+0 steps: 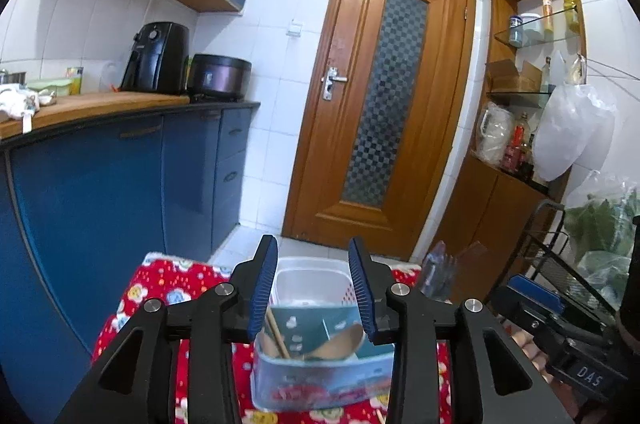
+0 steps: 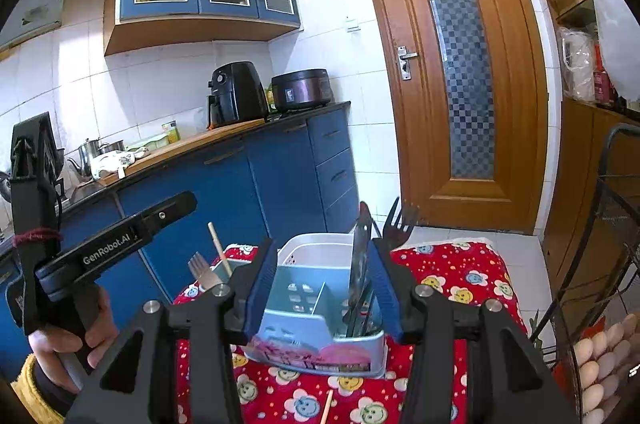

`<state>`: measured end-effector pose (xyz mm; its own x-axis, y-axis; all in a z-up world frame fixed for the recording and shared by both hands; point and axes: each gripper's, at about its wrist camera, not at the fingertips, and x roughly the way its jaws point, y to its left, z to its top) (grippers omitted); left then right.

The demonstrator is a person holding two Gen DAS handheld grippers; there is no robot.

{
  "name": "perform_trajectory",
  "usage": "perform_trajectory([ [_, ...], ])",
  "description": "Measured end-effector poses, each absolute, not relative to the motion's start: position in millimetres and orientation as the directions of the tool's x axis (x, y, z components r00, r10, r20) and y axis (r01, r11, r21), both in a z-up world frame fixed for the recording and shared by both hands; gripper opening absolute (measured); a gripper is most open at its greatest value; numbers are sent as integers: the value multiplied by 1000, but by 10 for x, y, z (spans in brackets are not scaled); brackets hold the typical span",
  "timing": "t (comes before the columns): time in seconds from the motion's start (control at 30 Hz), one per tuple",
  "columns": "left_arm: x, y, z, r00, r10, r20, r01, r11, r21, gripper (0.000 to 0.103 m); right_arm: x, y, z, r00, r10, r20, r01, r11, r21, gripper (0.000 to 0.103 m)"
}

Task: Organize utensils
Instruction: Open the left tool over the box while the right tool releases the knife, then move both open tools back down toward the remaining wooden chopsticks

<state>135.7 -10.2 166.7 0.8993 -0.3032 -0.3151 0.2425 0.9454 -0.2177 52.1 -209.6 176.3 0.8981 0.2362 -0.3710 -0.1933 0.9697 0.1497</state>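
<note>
A light blue utensil holder (image 1: pixel 320 382) (image 2: pixel 316 336) with dividers stands on a red flowered cloth (image 2: pixel 448 276). It holds a wooden spoon (image 1: pixel 340 342), chopsticks (image 1: pixel 278 334), a dark knife (image 2: pixel 360 264) and a dark fork (image 2: pixel 396 224). Another fork (image 2: pixel 202 272) and a chopstick (image 2: pixel 220 248) stand at its left end. A white basket (image 1: pixel 308 280) (image 2: pixel 316 248) sits just behind it. My left gripper (image 1: pixel 314 288) is open and empty above the holder. My right gripper (image 2: pixel 320 284) is open; the knife stands between its fingers, close to the right one, and I cannot tell if they touch.
A loose chopstick (image 2: pixel 327 406) lies on the cloth in front. Blue kitchen cabinets (image 1: pixel 120 184) run along the left. A wooden door (image 1: pixel 384 96) is behind. A black wire rack (image 2: pixel 600 244) with eggs (image 2: pixel 604 364) stands at right. The other gripper's body (image 2: pixel 100 252) is at left.
</note>
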Motion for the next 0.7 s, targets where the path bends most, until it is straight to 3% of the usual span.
perform_trajectory([
  [0.7,948,83,1212,832,-279,-479,202,957,-207,43,189,-2091,1312,840,236,-489,-154,967,202,50],
])
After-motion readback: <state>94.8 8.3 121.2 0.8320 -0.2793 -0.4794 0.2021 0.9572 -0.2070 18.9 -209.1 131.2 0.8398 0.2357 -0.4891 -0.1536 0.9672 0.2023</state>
